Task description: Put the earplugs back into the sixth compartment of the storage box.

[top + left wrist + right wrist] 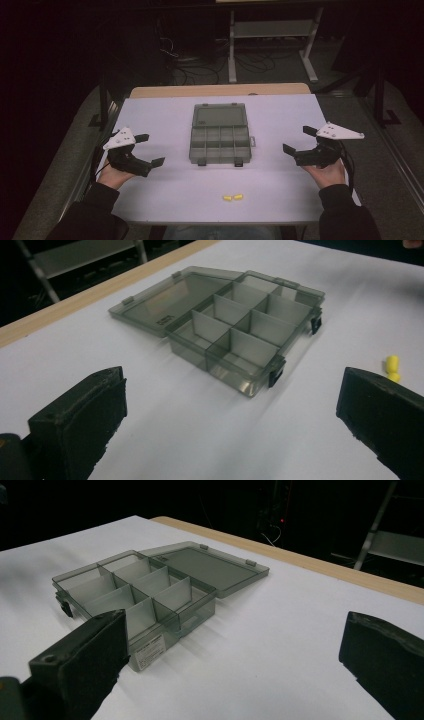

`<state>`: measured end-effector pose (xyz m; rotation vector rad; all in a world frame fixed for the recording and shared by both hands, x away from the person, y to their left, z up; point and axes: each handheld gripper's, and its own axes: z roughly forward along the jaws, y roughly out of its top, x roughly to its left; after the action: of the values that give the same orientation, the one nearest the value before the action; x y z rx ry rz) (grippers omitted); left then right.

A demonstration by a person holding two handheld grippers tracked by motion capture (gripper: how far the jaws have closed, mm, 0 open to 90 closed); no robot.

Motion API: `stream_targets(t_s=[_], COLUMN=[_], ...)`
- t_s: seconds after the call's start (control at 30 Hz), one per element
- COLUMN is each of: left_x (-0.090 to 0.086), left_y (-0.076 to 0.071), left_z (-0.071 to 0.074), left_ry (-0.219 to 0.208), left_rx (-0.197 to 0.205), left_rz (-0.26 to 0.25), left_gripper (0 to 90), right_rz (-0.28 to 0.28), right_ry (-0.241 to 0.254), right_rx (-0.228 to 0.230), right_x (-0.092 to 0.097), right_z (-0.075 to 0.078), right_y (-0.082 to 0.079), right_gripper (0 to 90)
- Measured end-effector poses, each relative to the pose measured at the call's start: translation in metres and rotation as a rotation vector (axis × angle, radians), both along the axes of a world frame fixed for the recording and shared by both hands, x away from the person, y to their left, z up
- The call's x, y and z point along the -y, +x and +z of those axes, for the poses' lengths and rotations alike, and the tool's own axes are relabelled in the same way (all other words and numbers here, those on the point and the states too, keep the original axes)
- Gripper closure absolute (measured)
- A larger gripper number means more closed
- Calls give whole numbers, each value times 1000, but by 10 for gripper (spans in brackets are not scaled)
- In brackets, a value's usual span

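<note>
High view: the organiser box [220, 134] lies open, its lid flat; two yellow pieces [232, 197] sit just in front of it. The left gripper [150, 149] and right gripper [296, 139] flank the box, jaws spread wide, empty — best to approach one piece low and squarely.

Left gripper view: the pieces [392, 368] lie right of the box [235, 335], near one jaw.

Right gripper view: the box [145, 590] sits ahead-left — nothing between the jaws.

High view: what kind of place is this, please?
Probably a lab or workshop set up for recording: a white-covered table holding a compartment box, cables on the floor, and a metal stand behind.
</note>
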<state>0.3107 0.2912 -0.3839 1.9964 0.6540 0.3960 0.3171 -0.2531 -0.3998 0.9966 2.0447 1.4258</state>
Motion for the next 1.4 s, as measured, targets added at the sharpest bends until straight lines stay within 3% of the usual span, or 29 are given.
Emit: stream_targets(t_s=[0.5, 1.17, 1.4], left_x=[38, 75, 93], left_y=[6, 8, 6], left_z=[12, 5, 0], left_ry=[69, 132, 179], left_rx=[-12, -59, -77], left_rz=[-126, -240, -300], left_gripper=[0, 0, 0], right_rz=[15, 20, 22], right_ry=[-7, -12, -14], right_rx=[-10, -6, -6], right_x=[-2, -3, -4], right_z=[-1, -2, -2], right_y=[1, 1, 1], right_gripper=[0, 0, 0])
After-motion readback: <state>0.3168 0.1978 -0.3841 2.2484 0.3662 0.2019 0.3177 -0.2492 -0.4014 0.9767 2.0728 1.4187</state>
